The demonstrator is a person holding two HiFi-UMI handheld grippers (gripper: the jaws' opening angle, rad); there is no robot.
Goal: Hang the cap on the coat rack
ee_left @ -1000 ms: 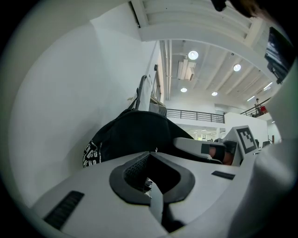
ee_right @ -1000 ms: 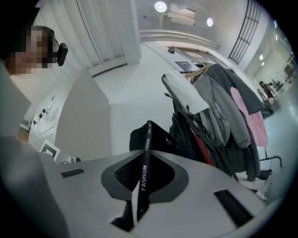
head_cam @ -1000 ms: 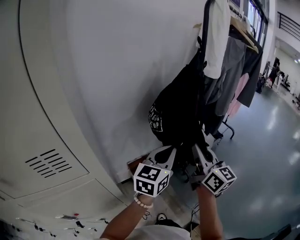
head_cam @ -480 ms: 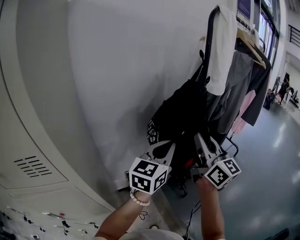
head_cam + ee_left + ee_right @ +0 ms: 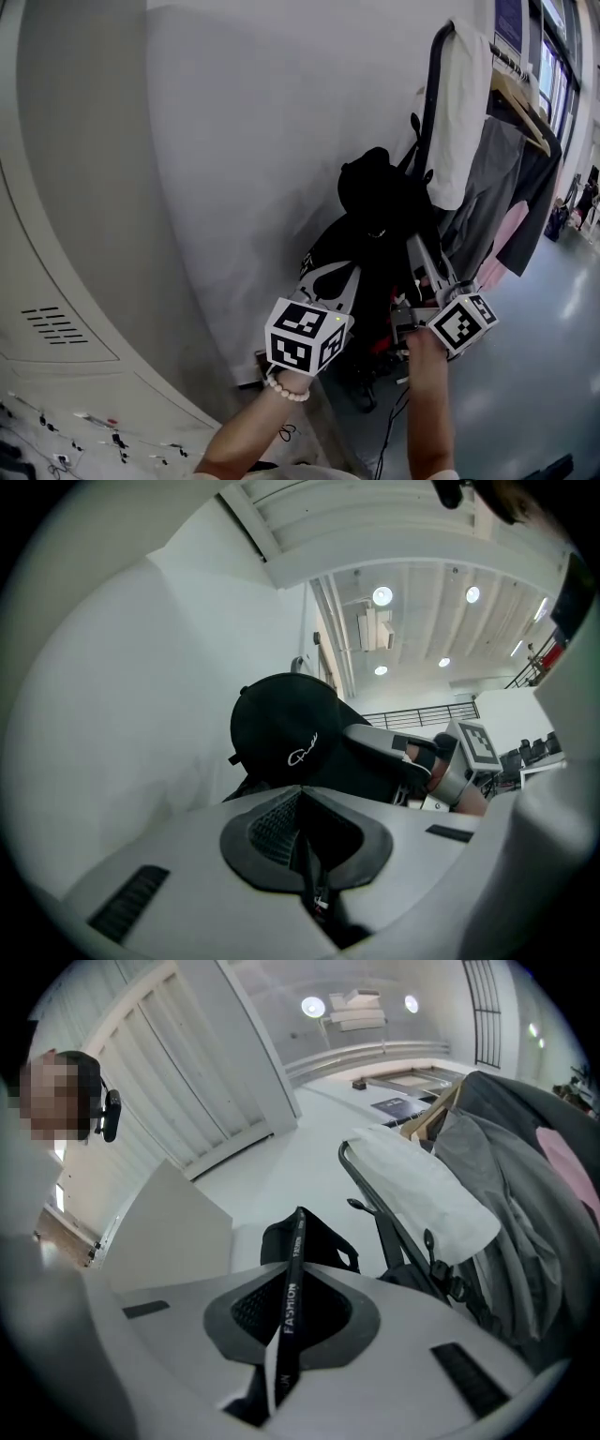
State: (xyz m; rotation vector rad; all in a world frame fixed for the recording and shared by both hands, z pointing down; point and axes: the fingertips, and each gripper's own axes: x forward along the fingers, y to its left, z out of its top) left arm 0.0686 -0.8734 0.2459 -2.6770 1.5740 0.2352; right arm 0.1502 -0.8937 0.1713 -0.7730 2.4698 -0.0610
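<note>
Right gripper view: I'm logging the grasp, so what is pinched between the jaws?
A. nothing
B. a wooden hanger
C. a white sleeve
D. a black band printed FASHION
D: the right gripper is shut on a thin black band of the cap, and FASHION reads along it.

L gripper point(image 5: 330, 274) & R gripper point(image 5: 422, 267) lifted higher, cap point(image 5: 373, 187) raised w/ them, closer to coat rack point(image 5: 433, 103) pole
</note>
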